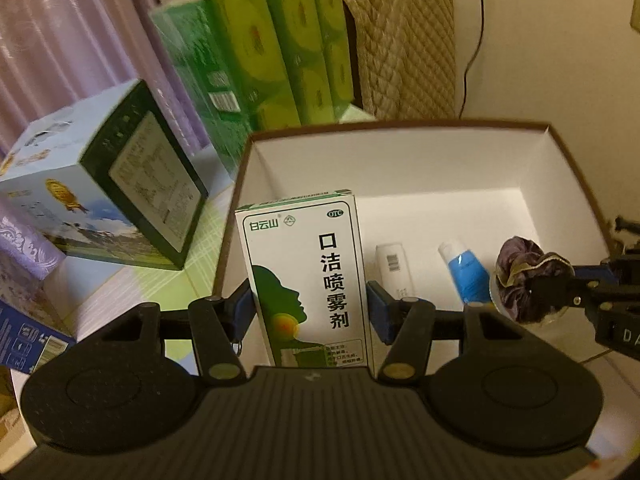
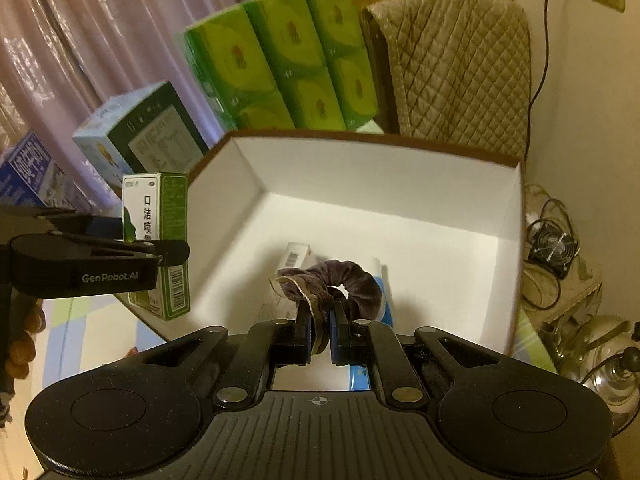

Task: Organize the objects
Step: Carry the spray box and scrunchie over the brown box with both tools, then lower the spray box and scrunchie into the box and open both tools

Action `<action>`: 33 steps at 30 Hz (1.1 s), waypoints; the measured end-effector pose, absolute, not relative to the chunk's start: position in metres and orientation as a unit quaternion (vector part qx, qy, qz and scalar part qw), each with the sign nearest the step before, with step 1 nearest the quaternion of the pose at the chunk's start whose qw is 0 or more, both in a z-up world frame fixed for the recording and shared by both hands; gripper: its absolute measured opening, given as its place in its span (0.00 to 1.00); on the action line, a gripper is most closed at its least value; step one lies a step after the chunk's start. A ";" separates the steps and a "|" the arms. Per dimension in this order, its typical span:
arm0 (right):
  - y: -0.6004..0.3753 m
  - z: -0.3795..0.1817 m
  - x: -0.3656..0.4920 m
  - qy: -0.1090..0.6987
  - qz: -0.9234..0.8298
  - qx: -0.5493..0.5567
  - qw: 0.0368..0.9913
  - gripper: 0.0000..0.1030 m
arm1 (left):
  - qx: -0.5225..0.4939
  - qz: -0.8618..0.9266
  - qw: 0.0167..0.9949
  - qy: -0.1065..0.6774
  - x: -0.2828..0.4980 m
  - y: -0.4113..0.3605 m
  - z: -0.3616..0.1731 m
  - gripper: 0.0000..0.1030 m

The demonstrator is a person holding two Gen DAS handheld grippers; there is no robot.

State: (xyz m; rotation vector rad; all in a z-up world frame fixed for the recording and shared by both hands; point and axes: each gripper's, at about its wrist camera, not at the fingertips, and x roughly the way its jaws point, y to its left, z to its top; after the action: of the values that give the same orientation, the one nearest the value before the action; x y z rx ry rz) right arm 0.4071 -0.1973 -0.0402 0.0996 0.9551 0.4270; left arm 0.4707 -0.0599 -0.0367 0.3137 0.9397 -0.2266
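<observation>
We hold the medicine carton [image 1: 304, 276] upright in the left gripper [image 1: 310, 312], its fingers [image 1: 244, 308] pressed against the carton's two narrow sides; the right gripper [image 2: 320, 334] has its fingers [image 2: 304, 332] pinched on the purple scrunchie [image 2: 332, 280], which bunches up just ahead of the tips. Ahead of both pairs of fingers stands the open white box [image 1: 400, 160], and on its floor, beyond the scrunchie, lie a white tube [image 1: 394, 268] and a blue-and-white tube [image 1: 466, 272]. In the right wrist view the carton hangs at the box's left wall, seemingly over or just outside the rim; we cannot tell which. Left of the fingers sit a blue-green carton [image 1: 104, 196] and a stack of green tissue packs [image 2: 280, 60] on the counter [image 1: 120, 280].

We judge the step in hand to be dropping both items into the box; to do it well we should bring each clear over the rim before lowering, set the carton down in the bare stretch near the left wall so it does not land on the tubes, and part the right fingers only once the scrunchie is low, since soft fabric may cling to a pad; we should also keep the two grippers apart, as they are near each other.
</observation>
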 end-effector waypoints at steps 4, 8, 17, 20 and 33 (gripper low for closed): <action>-0.192 -0.054 0.413 0.472 0.199 0.042 0.858 0.05 | 0.167 -0.117 0.854 0.478 0.481 -0.063 -0.058 0.52; -0.193 -0.065 0.418 0.488 0.191 0.043 0.851 0.05 | 0.185 -0.120 0.839 0.498 0.487 -0.064 -0.076 0.52; -0.196 -0.070 0.423 0.498 0.183 0.051 0.846 0.05 | 0.194 -0.131 0.826 0.513 0.490 -0.065 -0.092 0.50; -0.195 -0.069 0.422 0.498 0.185 0.053 0.845 0.05 | 0.192 -0.129 0.827 0.512 0.490 -0.065 -0.093 0.51; -0.193 -0.062 0.420 0.481 0.198 0.072 0.851 0.05 | 0.180 -0.122 0.842 0.495 0.482 -0.055 -0.076 0.62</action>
State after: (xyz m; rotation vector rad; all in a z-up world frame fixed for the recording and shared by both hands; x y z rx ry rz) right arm 0.4203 -0.1931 -0.0624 0.1525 1.0129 0.4168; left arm 0.4819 -0.0547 -0.0758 0.3799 1.0450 -0.2570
